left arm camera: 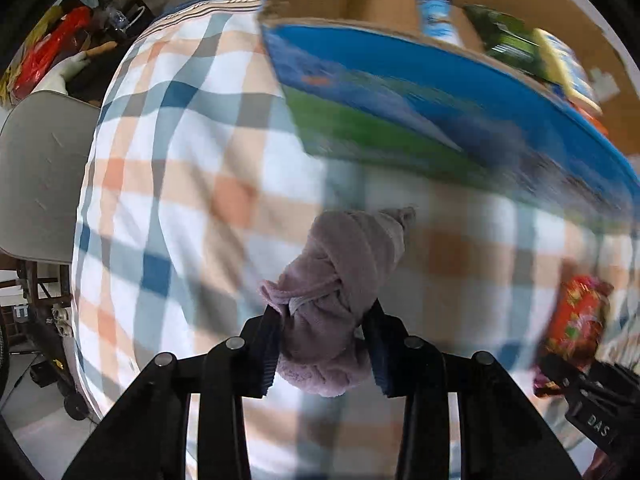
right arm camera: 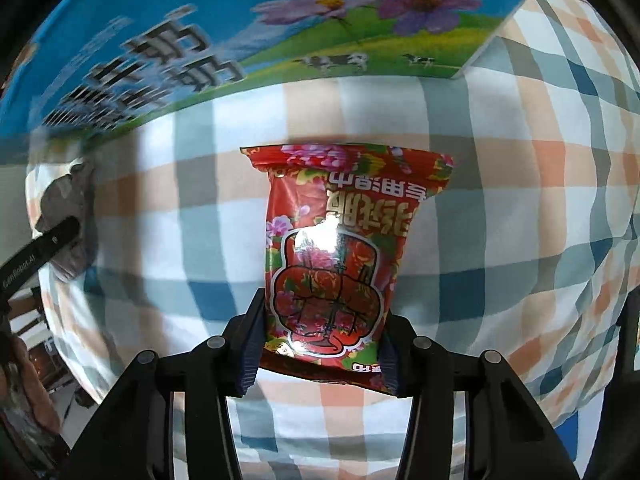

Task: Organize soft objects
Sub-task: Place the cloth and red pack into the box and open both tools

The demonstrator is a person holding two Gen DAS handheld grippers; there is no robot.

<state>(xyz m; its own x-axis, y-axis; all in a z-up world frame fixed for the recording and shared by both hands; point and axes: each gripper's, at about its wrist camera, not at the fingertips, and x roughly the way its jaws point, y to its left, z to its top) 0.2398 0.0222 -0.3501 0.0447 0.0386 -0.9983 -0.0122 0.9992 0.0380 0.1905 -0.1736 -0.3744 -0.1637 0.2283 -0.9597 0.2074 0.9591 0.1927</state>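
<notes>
My left gripper (left arm camera: 322, 344) is shut on a knotted mauve fleece cloth (left arm camera: 344, 276) and holds it above the checked cloth, short of the open cardboard box (left arm camera: 420, 112). My right gripper (right arm camera: 320, 344) is shut on a red flowered soft packet (right arm camera: 340, 248), held upright in front of the box's blue and green printed side (right arm camera: 280, 20). The red packet also shows at the right of the left wrist view (left arm camera: 576, 320). The mauve cloth and the left gripper show at the left edge of the right wrist view (right arm camera: 64, 216).
A checked blue, orange and white cloth (left arm camera: 180, 200) covers the table. The box holds blue and green packs (left arm camera: 512, 40). A grey chair (left arm camera: 40, 172) stands left of the table, with clutter on the floor beyond it.
</notes>
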